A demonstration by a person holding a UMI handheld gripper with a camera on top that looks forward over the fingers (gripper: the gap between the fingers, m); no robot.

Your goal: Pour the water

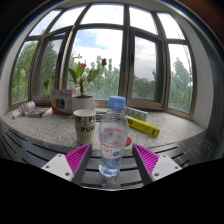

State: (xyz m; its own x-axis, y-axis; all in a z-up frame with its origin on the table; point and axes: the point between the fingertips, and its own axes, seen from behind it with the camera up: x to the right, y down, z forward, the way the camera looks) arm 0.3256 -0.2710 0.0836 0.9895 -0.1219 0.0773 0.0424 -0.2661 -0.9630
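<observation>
Stood upright at lower centre of frame, water bottle [113, 140] between spread fingers [113, 160], unclamped; mug [86, 123] just behind, presumably for receiving water.

The claw [113, 160] points forward and level, its pink-padded fingers [79, 158] spread apart, seemingly pressing nothing.

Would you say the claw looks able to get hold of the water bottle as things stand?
Probably yes: the water bottle stands upright between the open claw's pads, gaps either side, nothing in between.
</observation>
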